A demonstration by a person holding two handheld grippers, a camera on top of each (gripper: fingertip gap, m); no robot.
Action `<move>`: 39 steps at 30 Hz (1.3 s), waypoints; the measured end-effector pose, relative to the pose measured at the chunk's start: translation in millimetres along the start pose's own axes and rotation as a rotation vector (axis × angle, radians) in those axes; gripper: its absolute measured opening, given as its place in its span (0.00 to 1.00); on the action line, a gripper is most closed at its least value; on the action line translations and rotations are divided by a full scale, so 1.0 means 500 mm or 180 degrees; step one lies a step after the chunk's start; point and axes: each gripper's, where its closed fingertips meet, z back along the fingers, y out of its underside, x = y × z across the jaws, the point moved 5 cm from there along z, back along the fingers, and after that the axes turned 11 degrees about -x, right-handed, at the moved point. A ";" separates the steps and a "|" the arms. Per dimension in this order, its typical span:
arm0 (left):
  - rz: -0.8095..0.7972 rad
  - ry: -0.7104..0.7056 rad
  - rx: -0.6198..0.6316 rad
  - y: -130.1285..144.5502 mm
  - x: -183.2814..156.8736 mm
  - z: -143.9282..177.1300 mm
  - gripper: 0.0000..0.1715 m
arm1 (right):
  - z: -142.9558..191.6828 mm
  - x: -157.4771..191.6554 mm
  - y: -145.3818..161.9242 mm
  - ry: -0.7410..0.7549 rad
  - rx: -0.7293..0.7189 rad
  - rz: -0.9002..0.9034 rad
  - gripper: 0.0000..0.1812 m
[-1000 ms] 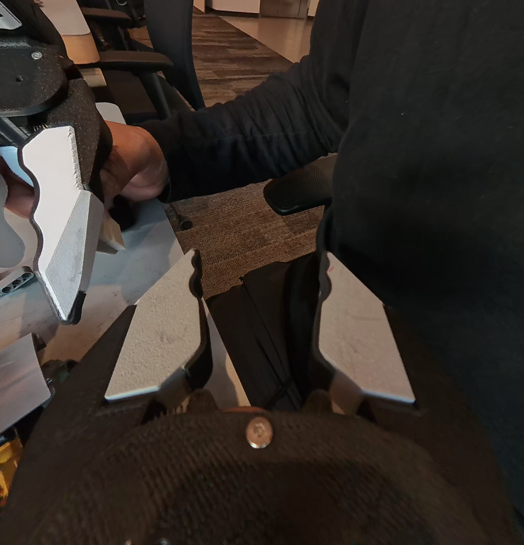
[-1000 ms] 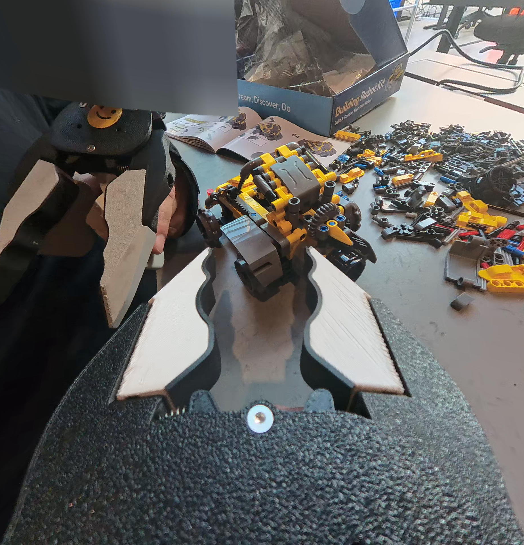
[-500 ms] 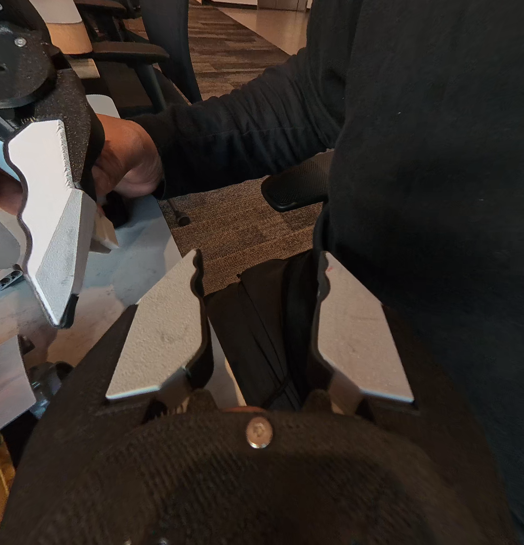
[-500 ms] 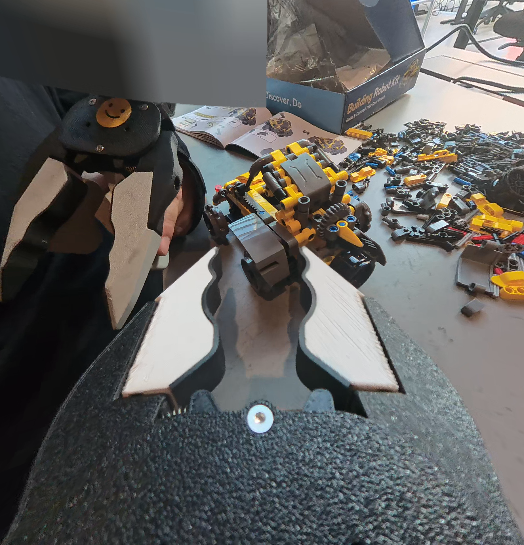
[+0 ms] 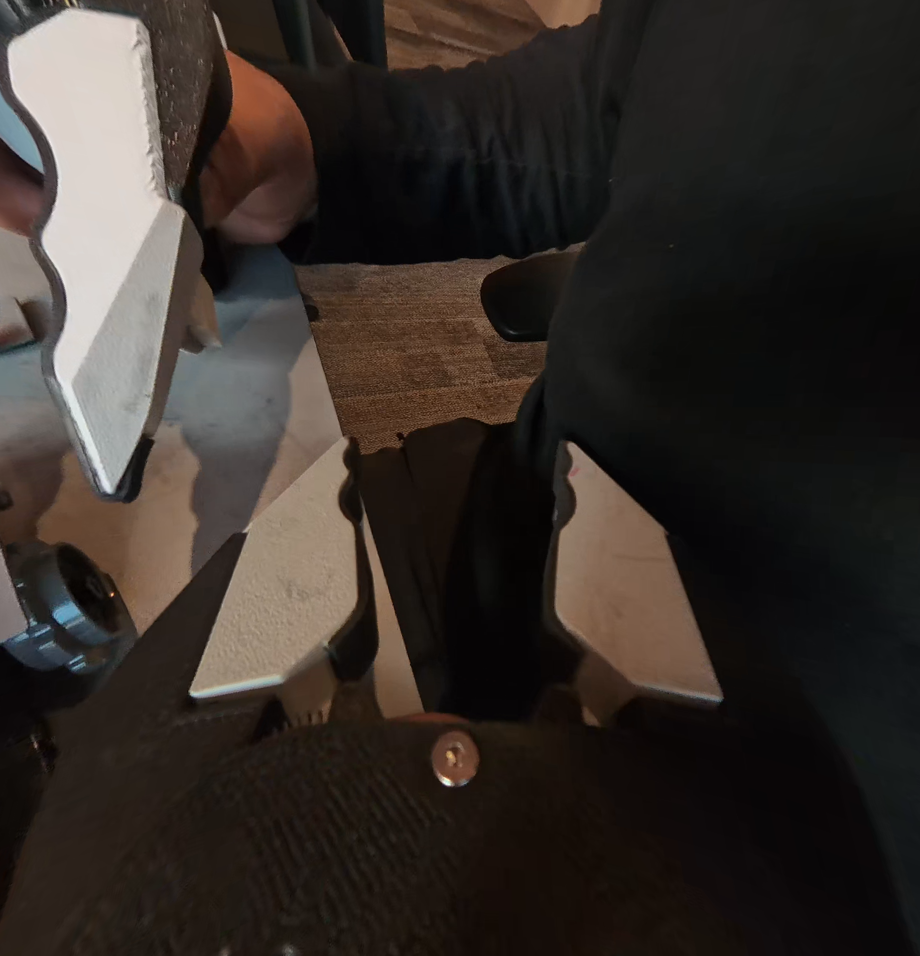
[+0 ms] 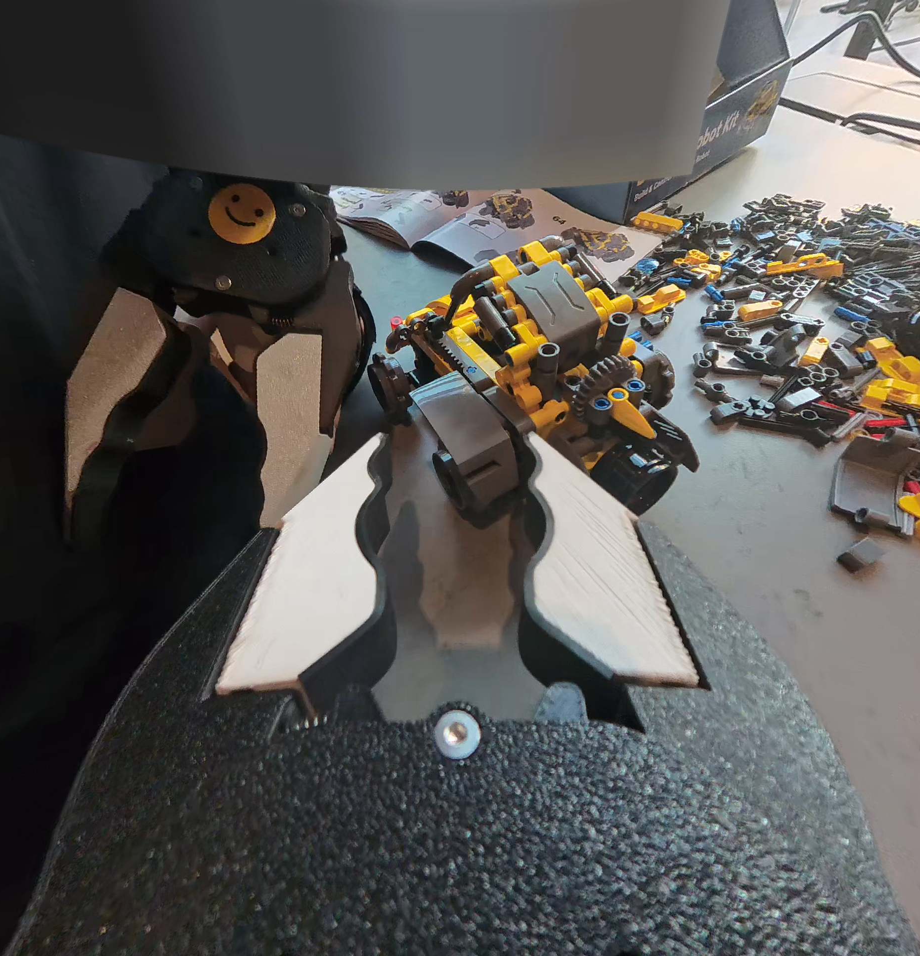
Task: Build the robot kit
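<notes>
Evidently the right gripper [image 6: 456, 441], wide open and empty, has been advanced around the grey end of the toy vehicle [image 6: 545, 320] at 12 o'clock; the left gripper [image 5: 457, 447] is held open, empty, at 10 o'clock.

My left wrist camera sits just behind the left gripper [image 5: 455, 517] and faces back over the table edge [image 5: 271, 393] toward the person's dark top [image 5: 732, 258] and the carpet [image 5: 421, 362], all very near. My right wrist camera looks along the right gripper [image 6: 455, 496] across the table [image 6: 758, 543], close on the toy vehicle [image 6: 530, 357]. Each view catches the other gripper at its left edge, so they face one another across the table corner.
</notes>
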 end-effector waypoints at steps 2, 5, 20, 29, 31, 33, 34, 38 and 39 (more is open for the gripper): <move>0.0032 -0.0033 0.0009 0.001 0.003 0.000 0.40 | 0.000 -0.006 -0.005 0.0016 -0.0060 0.0000 0.25; 0.0103 -0.0030 0.0040 0.002 0.008 -0.002 0.36 | -0.004 -0.012 -0.008 0.0022 -0.0093 0.0051 0.25; -0.0066 -0.0043 0.0218 0.013 0.000 -0.012 0.41 | -0.024 -0.014 0.009 0.0162 0.0212 0.0268 0.26; -0.0269 -0.0098 0.0294 0.017 -0.007 -0.016 0.41 | -0.030 -0.018 0.016 0.0240 0.0331 0.0292 0.23; -0.0255 -0.0091 0.0291 0.017 -0.007 -0.016 0.41 | -0.030 -0.019 0.016 0.0223 0.0323 0.0258 0.23; -0.0239 -0.0086 0.0295 0.017 -0.006 -0.016 0.41 | -0.029 -0.019 0.016 0.0214 0.0320 0.0243 0.23; -0.0233 -0.0082 0.0297 0.017 -0.006 -0.016 0.41 | -0.029 -0.019 0.016 0.0212 0.0320 0.0240 0.23; -0.0221 -0.0072 0.0311 0.018 -0.006 -0.017 0.41 | -0.029 -0.018 0.016 0.0200 0.0318 0.0232 0.23; -0.0222 -0.0072 0.0314 0.018 -0.006 -0.018 0.41 | -0.029 -0.018 0.016 0.0195 0.0317 0.0229 0.23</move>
